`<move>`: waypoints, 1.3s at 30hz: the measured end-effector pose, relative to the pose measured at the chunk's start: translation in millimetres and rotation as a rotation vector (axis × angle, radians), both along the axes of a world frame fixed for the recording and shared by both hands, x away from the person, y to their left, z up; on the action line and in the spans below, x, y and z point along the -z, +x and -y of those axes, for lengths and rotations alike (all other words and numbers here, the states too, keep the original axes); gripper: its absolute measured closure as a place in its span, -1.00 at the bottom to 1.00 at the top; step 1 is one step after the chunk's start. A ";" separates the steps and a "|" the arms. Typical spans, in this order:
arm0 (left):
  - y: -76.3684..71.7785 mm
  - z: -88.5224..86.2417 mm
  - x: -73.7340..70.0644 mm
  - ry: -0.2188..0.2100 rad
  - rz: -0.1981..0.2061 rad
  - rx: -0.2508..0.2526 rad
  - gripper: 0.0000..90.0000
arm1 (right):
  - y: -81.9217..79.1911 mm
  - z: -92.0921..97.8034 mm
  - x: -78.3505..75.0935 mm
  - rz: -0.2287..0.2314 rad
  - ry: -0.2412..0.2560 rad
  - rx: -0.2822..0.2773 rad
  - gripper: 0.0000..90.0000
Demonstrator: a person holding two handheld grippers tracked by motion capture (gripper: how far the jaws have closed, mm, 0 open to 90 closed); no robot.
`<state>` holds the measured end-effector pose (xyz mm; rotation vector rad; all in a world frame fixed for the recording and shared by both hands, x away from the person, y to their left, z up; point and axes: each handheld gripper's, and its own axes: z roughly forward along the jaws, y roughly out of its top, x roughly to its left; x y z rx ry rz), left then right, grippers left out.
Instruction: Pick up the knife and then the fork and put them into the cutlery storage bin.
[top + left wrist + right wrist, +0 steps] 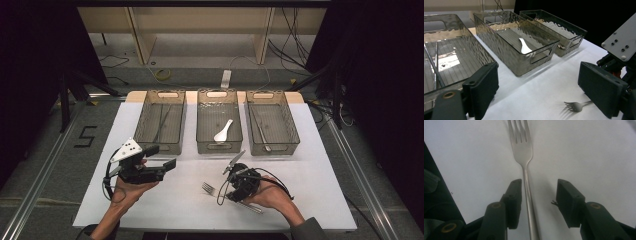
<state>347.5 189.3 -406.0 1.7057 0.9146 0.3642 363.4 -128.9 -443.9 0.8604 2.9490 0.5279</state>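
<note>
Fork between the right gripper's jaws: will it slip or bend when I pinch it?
The fork looks like polished metal, so probably stiff. Its handle is thin and smooth, lying flat on the white table cover, so the right gripper may slip or pivot it.

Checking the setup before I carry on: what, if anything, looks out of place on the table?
Only the fork: it lies loose on the white table cover, outside the three bins, while the white spoon lies in the middle bin. The right gripper straddles its handle, open. Nothing looks spilled or damaged.

bright white table (165, 200) under overhead light, dark surroundings; glare ripples on the bins (506, 37); soft fork (523, 150) shadow ahead of the blurred right claw (539, 202).
</note>
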 end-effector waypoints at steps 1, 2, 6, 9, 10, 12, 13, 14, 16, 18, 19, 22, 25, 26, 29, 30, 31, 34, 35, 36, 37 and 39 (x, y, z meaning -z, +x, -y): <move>0.2 0.0 0.1 0.001 0.001 0.001 -0.64 | -0.1 0.2 0.7 -0.004 0.003 -0.002 0.29; 0.2 0.2 0.1 0.000 -0.001 0.001 -0.64 | -0.4 0.3 1.4 -0.010 0.003 -0.006 0.30; 0.1 0.3 0.1 0.000 -0.002 0.002 -0.64 | -1.1 0.4 4.3 -0.014 -0.009 -0.019 0.37; 0.3 0.2 0.3 0.002 -0.004 0.003 -0.64 | -1.7 0.5 6.0 -0.020 -0.014 -0.024 0.41; 0.4 0.3 0.5 0.002 -0.007 0.004 -0.64 | -2.0 0.3 6.5 -0.022 -0.011 -0.021 0.43; 0.8 0.8 0.8 0.006 -0.007 0.008 -0.64 | -2.5 -0.2 7.3 -0.033 -0.014 -0.021 0.47; 0.7 1.0 0.8 0.005 -0.007 0.008 -0.64 | -2.6 -0.3 8.3 -0.033 -0.020 -0.025 0.47; 0.6 0.9 0.7 0.005 -0.006 0.009 -0.64 | -2.5 -0.5 9.6 -0.025 -0.022 -0.031 0.48; 0.6 0.8 0.7 0.004 -0.007 0.008 -0.64 | -2.9 -0.9 10.9 -0.024 -0.031 -0.043 0.49; 0.7 0.7 0.7 0.006 -0.007 0.008 -0.64 | -4.1 -2.1 11.4 -0.030 -0.035 -0.040 0.53; 0.8 0.9 0.8 0.005 -0.008 0.008 -0.64 | -4.1 -2.1 12.0 -0.025 -0.042 -0.052 0.54; 0.6 1.1 0.8 0.007 -0.007 0.009 -0.64 | -5.0 -3.5 13.5 -0.023 -0.056 -0.053 0.57; 0.6 1.1 0.8 0.007 -0.006 0.009 -0.64 | -5.7 -4.2 14.1 -0.013 -0.069 -0.055 0.63; 0.6 1.1 0.8 0.008 -0.006 0.009 -0.64 | -5.8 -4.3 14.3 -0.011 -0.068 -0.054 0.64; 0.5 1.3 0.8 0.011 -0.006 0.010 -0.64 | -6.8 -5.2 14.0 -0.015 -0.069 -0.045 0.65; 0.6 1.3 0.9 0.013 -0.006 0.012 -0.64 | -7.2 -5.7 14.3 -0.010 -0.067 -0.043 0.65; 0.6 1.5 0.9 0.011 -0.007 0.011 -0.64 | -7.2 -5.8 14.0 -0.011 -0.072 -0.047 0.66; 0.6 1.5 0.9 0.010 -0.007 0.010 -0.64 | -6.6 -5.7 14.6 -0.002 -0.077 -0.065 0.67; 0.7 1.3 1.0 0.013 -0.007 0.012 -0.64 | -6.4 -5.7 15.1 0.002 -0.073 -0.067 0.68; 0.8 1.2 1.0 0.015 -0.007 0.012 -0.64 | -6.4 -5.7 15.1 0.004 -0.074 -0.068 0.70; 0.9 1.2 1.1 0.015 -0.008 0.012 -0.64 | -6.5 -5.9 15.0 0.003 -0.077 -0.064 0.73; 0.7 1.4 1.1 0.012 -0.007 0.010 -0.64 | -6.8 -6.5 14.9 0.004 -0.083 -0.060 0.76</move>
